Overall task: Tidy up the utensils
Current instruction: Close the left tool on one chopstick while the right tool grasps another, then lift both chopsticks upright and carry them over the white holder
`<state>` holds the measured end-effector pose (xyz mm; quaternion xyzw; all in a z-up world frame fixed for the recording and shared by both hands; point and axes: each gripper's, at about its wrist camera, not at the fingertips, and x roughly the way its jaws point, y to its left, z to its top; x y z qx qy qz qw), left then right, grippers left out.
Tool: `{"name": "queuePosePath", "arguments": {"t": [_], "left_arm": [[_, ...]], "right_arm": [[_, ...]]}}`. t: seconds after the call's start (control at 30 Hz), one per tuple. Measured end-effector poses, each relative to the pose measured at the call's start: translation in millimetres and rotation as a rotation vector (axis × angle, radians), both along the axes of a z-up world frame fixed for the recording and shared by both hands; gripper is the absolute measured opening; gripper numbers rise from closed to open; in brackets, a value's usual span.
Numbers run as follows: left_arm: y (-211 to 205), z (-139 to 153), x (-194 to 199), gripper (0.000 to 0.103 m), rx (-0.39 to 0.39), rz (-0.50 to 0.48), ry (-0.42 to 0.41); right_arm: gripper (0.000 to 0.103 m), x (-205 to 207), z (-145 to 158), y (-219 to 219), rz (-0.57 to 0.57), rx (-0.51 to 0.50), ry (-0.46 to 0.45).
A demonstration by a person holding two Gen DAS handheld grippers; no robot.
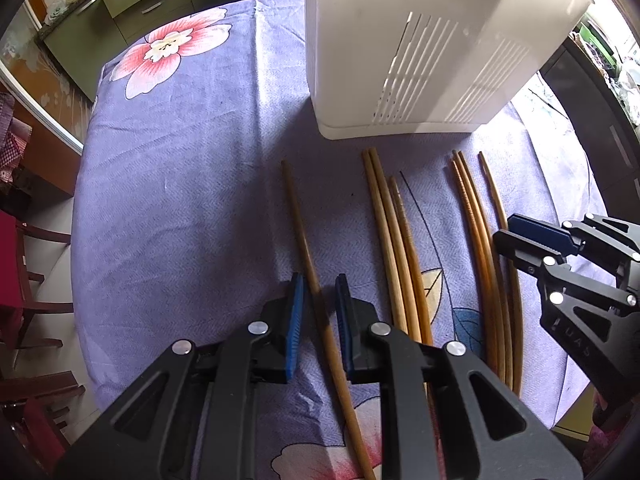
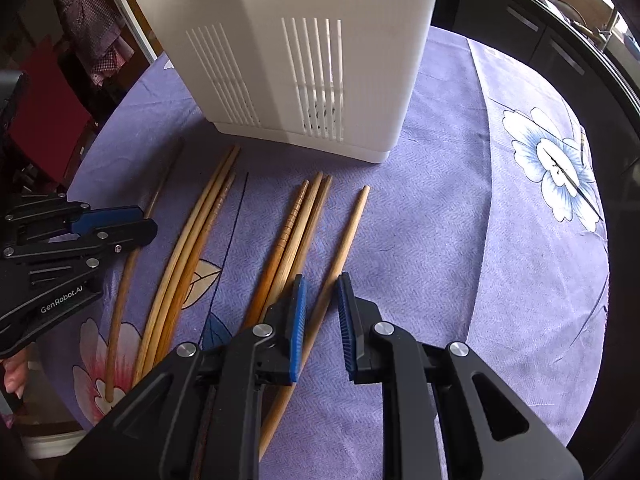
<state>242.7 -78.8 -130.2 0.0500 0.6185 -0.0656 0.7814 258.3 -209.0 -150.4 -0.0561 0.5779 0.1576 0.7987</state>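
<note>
Several wooden chopsticks lie side by side on a purple flowered tablecloth (image 1: pixel 192 168) in front of a white slotted utensil holder (image 1: pixel 400 60) (image 2: pixel 280 60). My left gripper (image 1: pixel 319 278) points down over the leftmost single chopstick (image 1: pixel 304 236). That stick runs between its blue pads (image 1: pixel 297 312) with a gap on each side, so the gripper is open. My right gripper (image 2: pixel 321 278) straddles the rightmost single chopstick (image 2: pixel 348 232) the same way, its pads not pressing. Each gripper also shows in the other's view: the right gripper (image 1: pixel 504 229) and the left gripper (image 2: pixel 147 220).
Two bundles of three chopsticks (image 2: pixel 188 248) (image 2: pixel 296 232) lie between the two single ones. The round table's edge curves close on the left, with wooden chairs (image 1: pixel 36 272) beyond it. A dark counter (image 2: pixel 560 40) stands behind on the right. A person's fingertips (image 2: pixel 14 376) show at the lower left.
</note>
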Motion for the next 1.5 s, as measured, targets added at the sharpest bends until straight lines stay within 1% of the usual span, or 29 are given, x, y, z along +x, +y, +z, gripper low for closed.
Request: {"name": "queuePosePath", "arguments": {"t": [0.03, 0.07, 0.17, 0.27, 0.37, 0.5, 0.63, 0.8, 1.0, 1.17, 1.5], "left_arm": [[0, 0, 0, 0.017, 0.003, -0.001, 0.0], [0, 0, 0, 0.017, 0.006, 0.0, -0.001], [-2, 0, -2, 0.017, 0.01, 0.0, -0.007], [0, 1, -3, 0.008, -0.001, 0.015, -0.016], [4, 3, -3, 0.007, -0.022, 0.023, -0.014], [6, 14, -7, 0.007, -0.033, 0.028, -0.051], [9, 36, -14, 0.006, -0.041, 0.024, -0.116], [11, 72, -31, 0.006, -0.069, 0.004, -0.208], [16, 111, -49, 0.006, -0.099, -0.011, -0.292], [17, 128, -59, 0.006, -0.106, -0.019, -0.319], [15, 138, -72, 0.006, -0.108, -0.035, -0.338]], "right_arm": [[0.015, 2, 0, 1, -0.001, -0.005, 0.001], [0.012, 2, 0, 2, -0.001, -0.012, -0.002], [0.01, -3, -1, -3, -0.008, 0.0, -0.007], [0.007, -9, 0, -12, -0.024, 0.031, -0.012], [0.007, -14, 9, -23, -0.035, 0.073, -0.028], [0.007, -23, 35, -35, -0.041, 0.118, -0.087], [0.007, -35, 65, -50, -0.051, 0.169, -0.153], [0.007, -56, 101, -64, -0.054, 0.215, -0.239], [0.007, -84, 133, -75, -0.046, 0.25, -0.309], [0.007, -101, 141, -73, -0.041, 0.26, -0.331], [0.007, -110, 146, -79, -0.044, 0.272, -0.37]]}}
